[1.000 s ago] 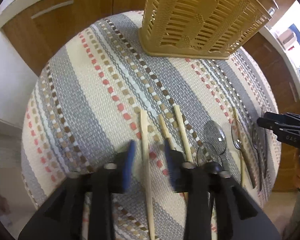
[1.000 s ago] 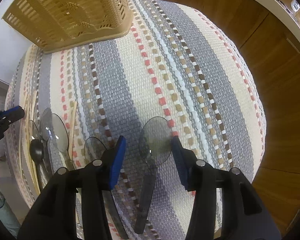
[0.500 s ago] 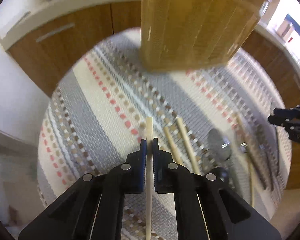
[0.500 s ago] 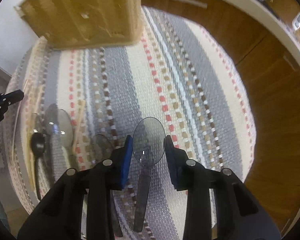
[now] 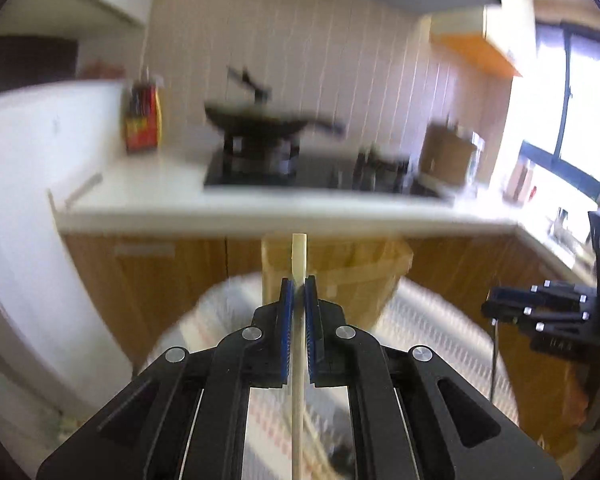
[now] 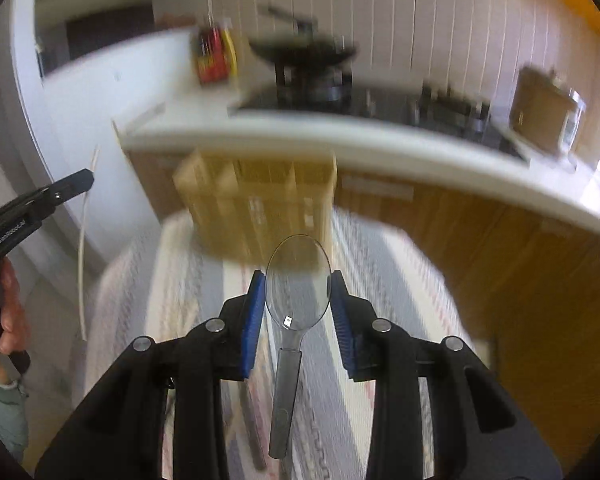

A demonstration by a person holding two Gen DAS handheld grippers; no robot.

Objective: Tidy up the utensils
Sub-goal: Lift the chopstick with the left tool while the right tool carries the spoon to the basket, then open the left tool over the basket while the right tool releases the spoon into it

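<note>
Motion blur is smearing the basket (image 6: pixel 256 204) and striped cloth (image 6: pixel 380 264); the chopstick (image 5: pixel 299 364) is running off the bottom edge, and the items on the counter (image 5: pixel 260 204) are perhaps pans.

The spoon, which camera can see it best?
The right wrist view: the spoon fills the middle, its bowl squeezed between the right tongs. The left wrist view shows only those tongs far off with a thin handle hanging below.

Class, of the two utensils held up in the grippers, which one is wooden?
The pale wooden chopstick in the left gripper; the right gripper clamps a metal spoon.
</note>
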